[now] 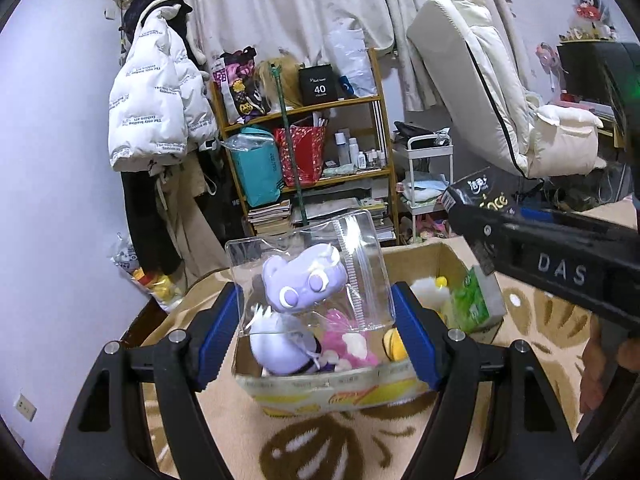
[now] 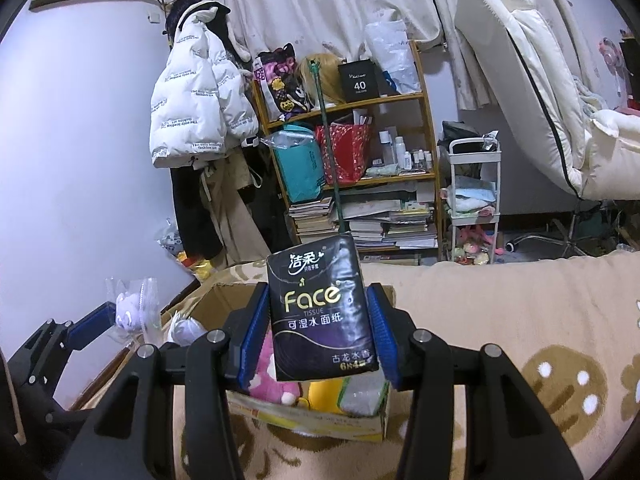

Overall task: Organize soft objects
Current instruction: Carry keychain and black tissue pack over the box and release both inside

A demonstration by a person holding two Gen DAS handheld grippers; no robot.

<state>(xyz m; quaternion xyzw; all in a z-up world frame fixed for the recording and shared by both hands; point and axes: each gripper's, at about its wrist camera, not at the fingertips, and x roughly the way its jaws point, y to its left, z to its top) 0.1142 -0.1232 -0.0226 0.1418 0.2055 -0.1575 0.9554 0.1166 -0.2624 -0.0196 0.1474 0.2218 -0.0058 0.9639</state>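
Both grippers hang over the cardboard box [image 2: 304, 416], each loaded. The right gripper [image 2: 320, 332] has its jaws clamped on the sides of a black tissue pack [image 2: 320, 312], held upright with its long axis running away from the jaws, directly above the box's right half. The left gripper [image 1: 316, 332] pinches a clear bag [image 1: 312, 272] holding a purple plush [image 1: 304, 280], above the box's left half. Each load seems about equally near the opening, so either could drop straight down. Inside the box lie a pink plush [image 2: 272, 384], something yellow [image 2: 324, 394], probably another plush, and a green tissue pack [image 1: 476, 300].
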